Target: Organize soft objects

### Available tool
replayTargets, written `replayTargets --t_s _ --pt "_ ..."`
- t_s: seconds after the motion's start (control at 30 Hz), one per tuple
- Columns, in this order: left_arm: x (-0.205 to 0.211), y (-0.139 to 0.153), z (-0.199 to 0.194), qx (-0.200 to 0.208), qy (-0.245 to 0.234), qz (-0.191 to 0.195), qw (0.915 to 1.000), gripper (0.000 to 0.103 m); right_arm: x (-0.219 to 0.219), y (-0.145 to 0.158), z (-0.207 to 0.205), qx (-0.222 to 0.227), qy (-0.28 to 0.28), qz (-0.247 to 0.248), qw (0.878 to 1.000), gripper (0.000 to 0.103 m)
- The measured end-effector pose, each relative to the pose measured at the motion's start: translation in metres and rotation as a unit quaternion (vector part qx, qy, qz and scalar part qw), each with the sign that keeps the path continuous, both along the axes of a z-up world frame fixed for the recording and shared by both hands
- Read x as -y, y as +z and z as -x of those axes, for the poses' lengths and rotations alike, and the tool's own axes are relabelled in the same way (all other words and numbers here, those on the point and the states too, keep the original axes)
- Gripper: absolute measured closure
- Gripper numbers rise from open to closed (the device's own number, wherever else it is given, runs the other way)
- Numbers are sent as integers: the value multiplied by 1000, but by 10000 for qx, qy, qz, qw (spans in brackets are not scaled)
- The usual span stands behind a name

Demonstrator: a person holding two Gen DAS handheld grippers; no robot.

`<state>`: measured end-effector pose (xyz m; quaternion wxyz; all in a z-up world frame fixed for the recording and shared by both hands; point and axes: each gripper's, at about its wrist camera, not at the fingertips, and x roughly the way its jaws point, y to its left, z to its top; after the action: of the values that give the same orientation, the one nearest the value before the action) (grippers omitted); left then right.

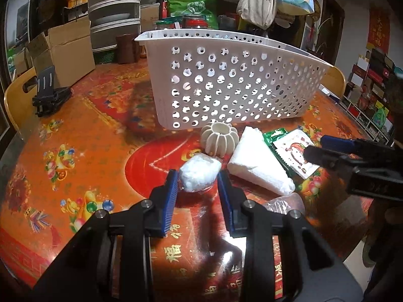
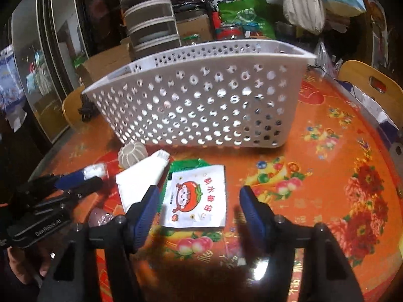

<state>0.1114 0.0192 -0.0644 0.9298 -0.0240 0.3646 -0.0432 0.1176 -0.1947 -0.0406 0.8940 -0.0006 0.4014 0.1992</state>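
Observation:
A white perforated basket (image 1: 234, 80) stands on the red-orange table; it also shows in the right wrist view (image 2: 201, 100). In front of it lie a ribbed cream ball (image 1: 219, 139), a white tissue pack (image 1: 259, 166), a white cartoon sachet (image 2: 195, 196) over a green packet (image 1: 273, 136), and a clear-wrapped white wad (image 1: 199, 173). My left gripper (image 1: 197, 183) is open with its blue pads on either side of the wad. My right gripper (image 2: 199, 201) is open around the sachet, just above it.
A crinkled clear wrapper (image 1: 284, 203) lies by the tissue pack. A black stand (image 1: 49, 93) and cardboard boxes (image 1: 65, 50) sit at the far left. Wooden chair backs (image 2: 370, 83) ring the table. Shelves, bags and jars crowd the back.

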Motion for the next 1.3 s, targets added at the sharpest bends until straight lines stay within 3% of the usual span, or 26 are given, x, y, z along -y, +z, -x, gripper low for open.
replayTargets --t_s 0.1,0.2,0.27,0.3,0.47,0.57,0.97,1.3 --pt "-1 -1 0 2 22 5 10000 73 -3 -8 -5 -130 -9 114 9999 37" --pt "-4 -2 -1 -13 58 40 10000 73 -5 -6 0 25 26 278 9996 40" --pt "-5 -3 -1 -22 77 48 10000 73 -7 -8 1 -21 74 328 9994 64" --pt "-5 -4 -1 -25 83 49 9999 73 -6 -11 1 -46 78 355 9993 71" --pt "-6 -6 -2 -46 104 45 9999 73 -4 -9 7 55 143 337 9993 91" --pt "-6 -6 -2 -46 116 48 9999 73 1 -3 12 151 164 189 9996 97" --pt "-5 10 9 150 146 55 9998 73 19 42 34 612 146 -199 9978 100" --pt "1 47 26 426 49 -50 9991 73 23 78 43 865 237 -357 9953 100"
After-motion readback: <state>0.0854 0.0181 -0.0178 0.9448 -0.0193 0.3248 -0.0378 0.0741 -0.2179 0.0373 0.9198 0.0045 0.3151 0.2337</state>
